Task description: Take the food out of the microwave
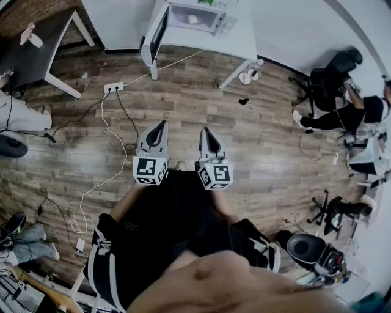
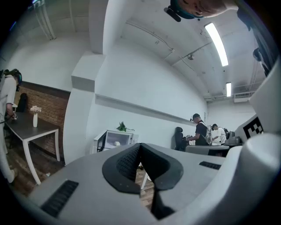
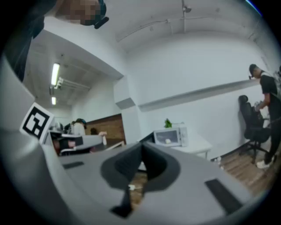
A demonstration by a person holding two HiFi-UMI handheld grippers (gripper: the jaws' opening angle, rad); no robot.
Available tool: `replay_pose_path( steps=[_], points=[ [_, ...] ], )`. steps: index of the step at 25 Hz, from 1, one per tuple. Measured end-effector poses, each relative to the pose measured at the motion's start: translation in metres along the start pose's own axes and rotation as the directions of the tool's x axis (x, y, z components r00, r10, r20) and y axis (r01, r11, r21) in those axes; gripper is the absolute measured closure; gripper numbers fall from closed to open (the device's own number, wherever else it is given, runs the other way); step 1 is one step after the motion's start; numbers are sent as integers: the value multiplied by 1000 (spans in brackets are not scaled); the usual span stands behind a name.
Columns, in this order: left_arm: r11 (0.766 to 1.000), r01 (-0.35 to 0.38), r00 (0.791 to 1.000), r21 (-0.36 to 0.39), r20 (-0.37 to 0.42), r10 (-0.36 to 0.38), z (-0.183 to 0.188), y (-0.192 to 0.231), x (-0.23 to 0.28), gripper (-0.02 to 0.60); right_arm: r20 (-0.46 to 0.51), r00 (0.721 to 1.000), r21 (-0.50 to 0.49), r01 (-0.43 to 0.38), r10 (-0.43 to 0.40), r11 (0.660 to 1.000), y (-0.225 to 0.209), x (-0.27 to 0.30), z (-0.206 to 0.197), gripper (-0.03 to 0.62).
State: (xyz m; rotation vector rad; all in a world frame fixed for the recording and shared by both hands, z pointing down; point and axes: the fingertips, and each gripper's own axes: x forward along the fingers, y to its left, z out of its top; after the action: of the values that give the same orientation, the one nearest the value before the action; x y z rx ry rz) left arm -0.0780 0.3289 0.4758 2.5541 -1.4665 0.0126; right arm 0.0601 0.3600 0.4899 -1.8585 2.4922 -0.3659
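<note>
basically nothing is done yet on this one. the microwave [image 1: 201,15] sits on the white table [image 1: 238,46] across the room, well apart from both tools, with a stretch of wooden floor [image 1: 183,104] between. its door [image 1: 148,46] is swung open to the left, so that part is sorted. inside there's a small pale thing. i'm guessing that's the food [image 1: 192,19], though it's too tiny from here to say what it is or whether it's on a dish. nothing else shows in the cavity. the left gripper [image 1: 159,128] has its jaws pressed together with nothing between them. the right gripper [image 1: 206,133] is the same deal, closed and empty. both are held about level, aimed toward the microwave. what's left is pretty much everything: walk over, open a pair of jaws, reach in, grab the food, bring it out.
</note>
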Motion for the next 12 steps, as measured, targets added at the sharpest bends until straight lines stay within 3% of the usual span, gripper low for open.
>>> replay_pose_path(
  steps=[12],
  points=[
    [1000, 8, 1000, 1, 15, -8, 2, -8, -12, 550, 13, 1000, 10, -14, 14, 1000, 8, -12, 3, 563]
  ],
)
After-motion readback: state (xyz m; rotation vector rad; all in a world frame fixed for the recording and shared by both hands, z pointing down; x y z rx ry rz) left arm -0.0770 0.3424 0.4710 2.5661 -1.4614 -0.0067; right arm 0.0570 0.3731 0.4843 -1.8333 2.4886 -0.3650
